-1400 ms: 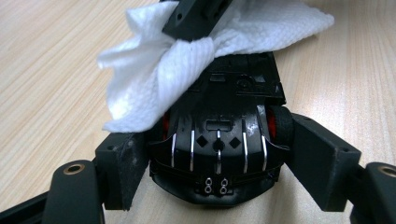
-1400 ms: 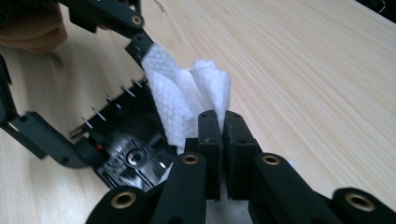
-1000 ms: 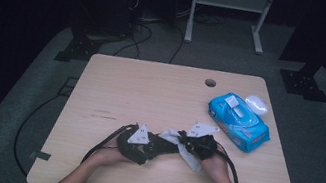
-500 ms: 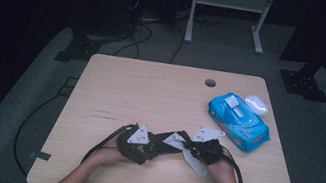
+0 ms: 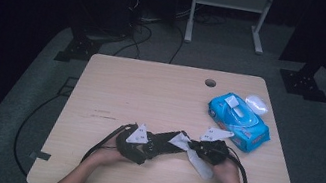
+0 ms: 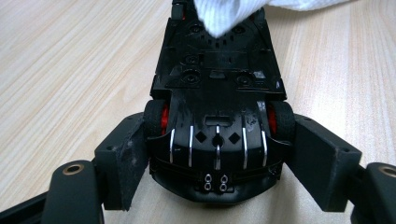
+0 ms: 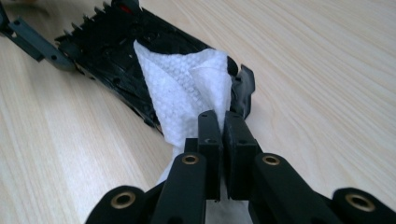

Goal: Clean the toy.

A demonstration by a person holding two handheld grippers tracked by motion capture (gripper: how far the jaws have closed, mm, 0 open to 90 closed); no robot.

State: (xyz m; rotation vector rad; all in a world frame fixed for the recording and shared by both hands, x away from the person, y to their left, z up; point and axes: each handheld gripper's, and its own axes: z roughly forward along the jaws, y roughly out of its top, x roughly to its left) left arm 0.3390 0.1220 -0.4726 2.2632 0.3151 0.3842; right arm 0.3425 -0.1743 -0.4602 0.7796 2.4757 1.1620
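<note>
One wooden table (image 5: 151, 89) carries everything. One blue wet-wipe pack (image 5: 239, 116) lies at its right edge, within reach. One black toy car (image 6: 217, 102) lies belly-up near the front edge, clamped at its rear wheels by the left gripper (image 6: 217, 163) so the right gripper (image 7: 218, 128), pinching one white wipe (image 7: 187, 98), can likely scrub the underside

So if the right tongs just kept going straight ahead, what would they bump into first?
Probably the black toy car, upside down right ahead. The white wipe pinched in the right tongs already drapes onto it.
</note>
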